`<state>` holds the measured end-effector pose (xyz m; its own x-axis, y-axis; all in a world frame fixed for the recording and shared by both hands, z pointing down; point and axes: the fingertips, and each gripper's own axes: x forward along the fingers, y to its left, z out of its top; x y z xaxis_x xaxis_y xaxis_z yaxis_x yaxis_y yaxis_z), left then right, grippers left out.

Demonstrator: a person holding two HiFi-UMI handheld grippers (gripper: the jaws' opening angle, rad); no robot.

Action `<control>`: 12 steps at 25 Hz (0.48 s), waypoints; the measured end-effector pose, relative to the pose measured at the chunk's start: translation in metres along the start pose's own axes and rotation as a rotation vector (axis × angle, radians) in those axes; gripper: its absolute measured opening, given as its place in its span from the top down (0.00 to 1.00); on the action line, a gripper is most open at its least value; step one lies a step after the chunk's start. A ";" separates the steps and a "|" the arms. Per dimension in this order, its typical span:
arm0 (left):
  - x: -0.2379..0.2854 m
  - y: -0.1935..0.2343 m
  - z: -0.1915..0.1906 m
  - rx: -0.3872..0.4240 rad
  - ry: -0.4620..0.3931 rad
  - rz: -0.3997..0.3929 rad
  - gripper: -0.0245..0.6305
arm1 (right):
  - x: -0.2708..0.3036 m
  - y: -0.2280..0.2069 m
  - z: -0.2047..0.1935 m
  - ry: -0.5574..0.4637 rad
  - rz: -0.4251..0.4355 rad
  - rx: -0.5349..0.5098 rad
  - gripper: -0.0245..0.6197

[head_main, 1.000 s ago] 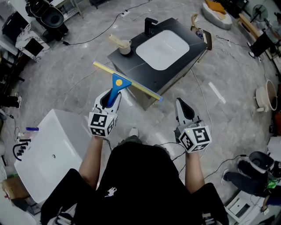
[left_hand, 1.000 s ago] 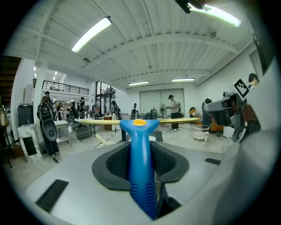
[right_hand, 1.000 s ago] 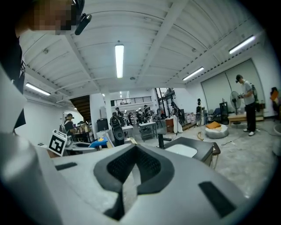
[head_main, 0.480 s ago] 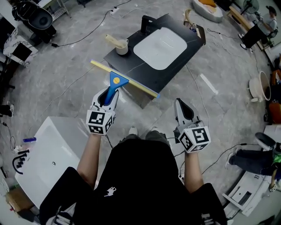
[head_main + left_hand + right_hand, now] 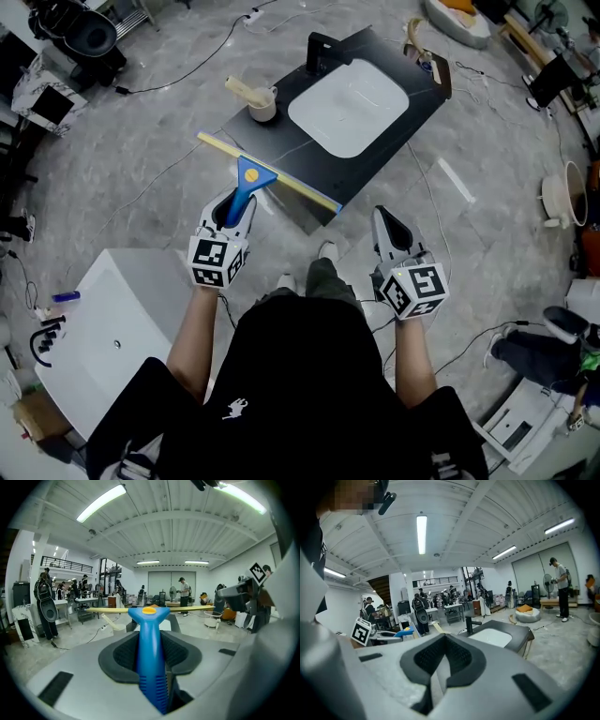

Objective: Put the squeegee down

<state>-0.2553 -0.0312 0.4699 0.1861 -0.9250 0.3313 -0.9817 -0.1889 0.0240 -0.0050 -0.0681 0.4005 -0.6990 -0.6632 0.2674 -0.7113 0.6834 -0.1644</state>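
A shoe [image 5: 326, 251] has stepped forward toward the black sink tabletop [image 5: 281, 141]. Left tongs [image 5: 236, 204] clench the blue-handled squeegee [image 5: 251, 175]; right tongs [image 5: 382, 221] are clenched together, empty.

Black countertop [image 5: 302, 156], white basin [image 5: 349, 108], faucet [image 5: 319, 52], cup [image 5: 262, 106]

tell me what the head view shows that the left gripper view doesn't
Only the head view: the white tub on the floor at the left, and the person's black top seen from above. Only the left gripper view: the ceiling strip lights and people standing far off. Both: the blue-handled squeegee clamped in the left gripper, its yellow blade out front.
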 end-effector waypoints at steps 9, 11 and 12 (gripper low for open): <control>0.081 -0.019 0.029 0.050 0.035 0.001 0.76 | 0.051 -0.075 0.028 -0.017 0.058 0.013 0.96; 0.097 -0.023 0.032 0.055 0.049 0.006 0.76 | 0.060 -0.089 0.030 -0.015 0.075 0.019 0.96; 0.104 -0.026 0.031 0.058 0.057 0.008 0.76 | 0.063 -0.095 0.031 -0.012 0.083 0.022 0.96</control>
<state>-0.2094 -0.1325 0.4740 0.1744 -0.9063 0.3849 -0.9787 -0.2024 -0.0331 0.0163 -0.1838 0.4038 -0.7566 -0.6082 0.2402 -0.6520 0.7297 -0.2061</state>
